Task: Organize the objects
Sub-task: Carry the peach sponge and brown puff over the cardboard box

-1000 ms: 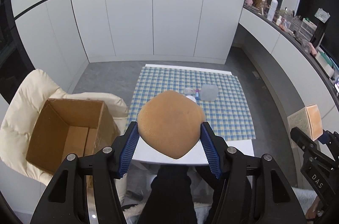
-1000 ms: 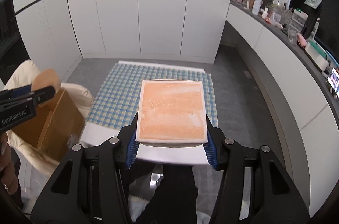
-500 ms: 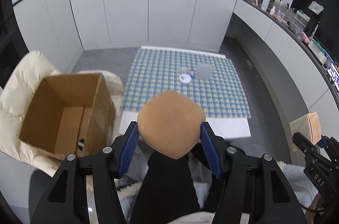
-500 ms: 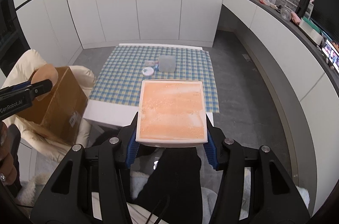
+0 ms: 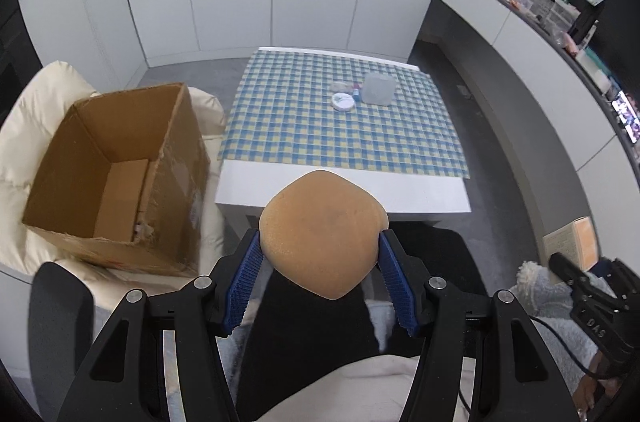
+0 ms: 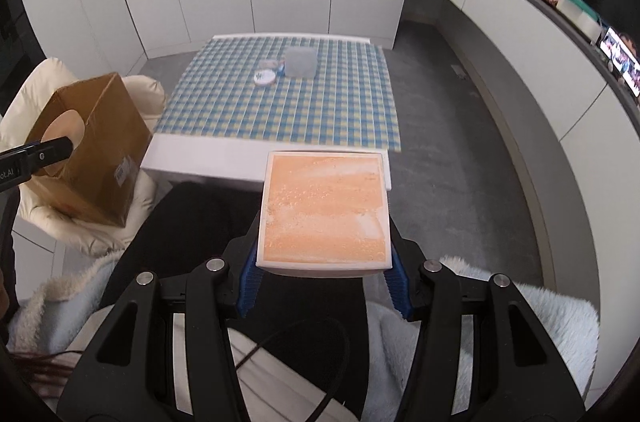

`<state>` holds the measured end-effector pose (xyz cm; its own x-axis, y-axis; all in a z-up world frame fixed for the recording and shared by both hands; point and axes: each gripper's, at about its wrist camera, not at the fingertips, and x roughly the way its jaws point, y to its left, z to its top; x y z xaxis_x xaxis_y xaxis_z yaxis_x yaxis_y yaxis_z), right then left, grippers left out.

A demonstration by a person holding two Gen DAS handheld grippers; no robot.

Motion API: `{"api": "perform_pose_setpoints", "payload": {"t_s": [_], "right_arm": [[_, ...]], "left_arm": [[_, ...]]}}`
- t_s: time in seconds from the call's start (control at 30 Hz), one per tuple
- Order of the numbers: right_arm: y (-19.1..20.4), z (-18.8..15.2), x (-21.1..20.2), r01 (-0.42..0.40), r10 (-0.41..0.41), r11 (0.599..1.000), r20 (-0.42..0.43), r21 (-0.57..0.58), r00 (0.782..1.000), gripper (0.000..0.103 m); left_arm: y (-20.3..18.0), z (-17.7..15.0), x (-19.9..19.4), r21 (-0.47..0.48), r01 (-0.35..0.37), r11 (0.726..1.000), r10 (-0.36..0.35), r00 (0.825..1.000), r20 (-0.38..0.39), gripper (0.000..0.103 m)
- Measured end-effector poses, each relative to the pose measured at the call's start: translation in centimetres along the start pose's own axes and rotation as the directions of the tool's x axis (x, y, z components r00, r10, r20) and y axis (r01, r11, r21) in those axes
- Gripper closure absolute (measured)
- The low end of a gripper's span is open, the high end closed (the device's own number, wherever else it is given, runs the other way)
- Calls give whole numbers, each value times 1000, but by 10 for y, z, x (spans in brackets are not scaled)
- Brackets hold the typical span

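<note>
My left gripper (image 5: 320, 242) is shut on a tan, rounded sponge puff (image 5: 324, 222), squeezed between its blue pads (image 5: 244, 282) above a person's lap. My right gripper (image 6: 325, 234) is shut on a square white box with an orange top (image 6: 326, 206), held flat. An open cardboard box (image 5: 112, 174) stands on a cream padded chair (image 5: 24, 102) to the left of the sponge. In the right wrist view the left gripper (image 6: 36, 158) shows at the left edge with the sponge (image 6: 64, 126) in front of the cardboard box (image 6: 100, 142).
A low white table with a blue-and-yellow checked cloth (image 5: 340, 138) lies ahead. On it sit a round white tin (image 5: 343, 101), a small tube (image 5: 355, 94) and a frosted container (image 5: 377, 88). A cluttered counter (image 5: 560, 22) curves along the right. Black trousers (image 5: 312, 322) fill the foreground.
Both grippers have drawn back from the table and sunk toward the person's lap, each keeping its grip. The table now lies farther ahead and the cardboard box shows more fully.
</note>
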<state>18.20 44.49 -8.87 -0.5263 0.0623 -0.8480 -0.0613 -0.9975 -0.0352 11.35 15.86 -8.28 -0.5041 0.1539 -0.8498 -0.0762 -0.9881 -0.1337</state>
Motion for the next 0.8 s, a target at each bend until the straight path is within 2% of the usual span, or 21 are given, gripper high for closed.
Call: {"api": "perform_pose_setpoints", "payload": {"t_s": [0.1, 0.33, 0.8], "right_arm": [[-2, -6, 3, -8, 8, 1000, -9, 15, 1000, 49], [-5, -5, 2, 2, -2, 1000, -5, 6, 1000, 49], [4, 11, 8, 6, -6, 1000, 7, -23, 1000, 49]], "left_arm": [[4, 0, 3, -26, 34, 999, -34, 999, -8, 44], [10, 3, 1, -37, 1, 999, -1, 1000, 9, 44], [39, 1, 6, -102, -50, 994, 48, 999, -15, 44]]}}
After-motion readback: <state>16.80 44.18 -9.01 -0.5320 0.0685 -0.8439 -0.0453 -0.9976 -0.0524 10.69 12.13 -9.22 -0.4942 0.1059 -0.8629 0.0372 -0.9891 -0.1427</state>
